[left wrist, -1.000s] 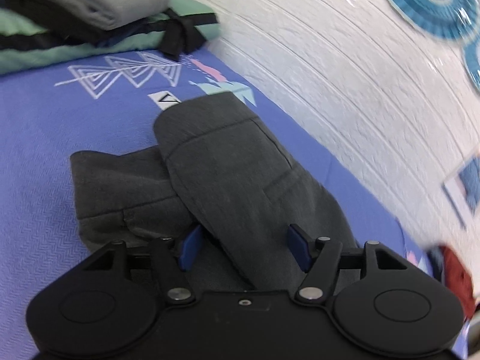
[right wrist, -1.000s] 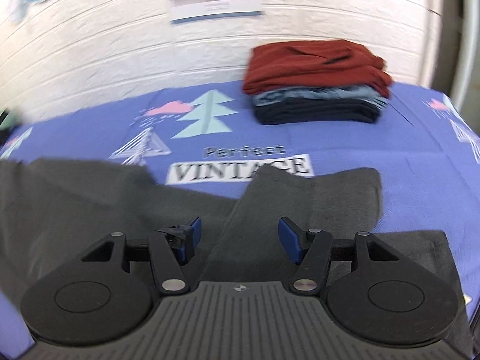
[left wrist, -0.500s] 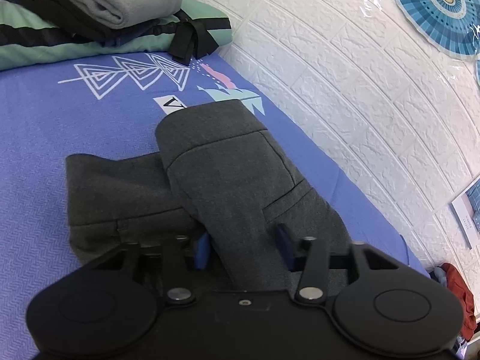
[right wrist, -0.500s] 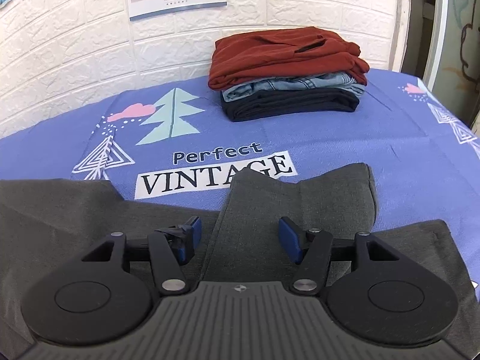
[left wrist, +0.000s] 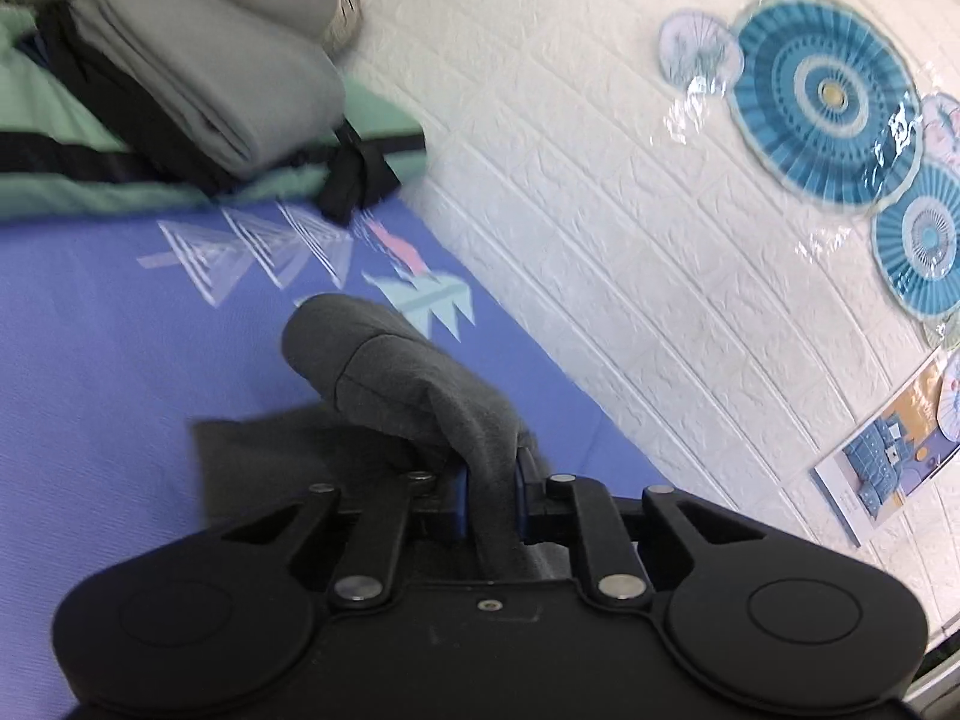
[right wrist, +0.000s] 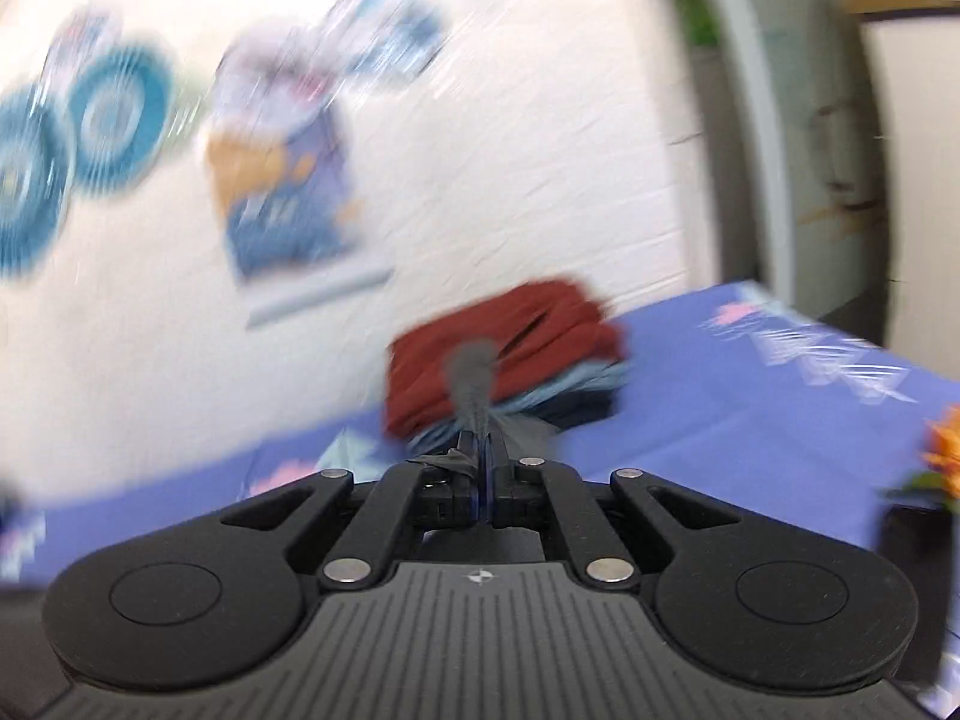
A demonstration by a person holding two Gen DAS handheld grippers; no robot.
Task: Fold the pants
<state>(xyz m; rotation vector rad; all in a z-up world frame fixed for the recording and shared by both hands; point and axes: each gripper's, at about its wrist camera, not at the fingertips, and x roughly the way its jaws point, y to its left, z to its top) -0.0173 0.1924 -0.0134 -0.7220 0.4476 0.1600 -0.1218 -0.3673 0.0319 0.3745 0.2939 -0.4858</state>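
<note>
The left gripper (left wrist: 487, 498) is clamped on a bunched fold of the grey pants (left wrist: 414, 384), the cloth pinched between its blue pads (left wrist: 459, 495) and rising in a hump out of the jaws. Beyond the hump the waistband end curls over, and the rest of the pants lies flat on the blue printed sheet (left wrist: 90, 324) covering the surface.

The right gripper (right wrist: 483, 483) is closed tight on a thin strip of the same grey fabric (right wrist: 474, 384), which sticks up from between the jaws. That view is heavily blurred, so little else of the fabric can be made out.

Past the left gripper, at the far end of the sheet, sits a stack of folded clothes (left wrist: 198, 78), grey on top of green and black. Past the right gripper there is another pile (right wrist: 510, 354), dark red over blue. A white brick-pattern wall (left wrist: 600, 180) runs alongside, hung with blue paper fans (left wrist: 828, 96) and a poster (left wrist: 882, 462).
</note>
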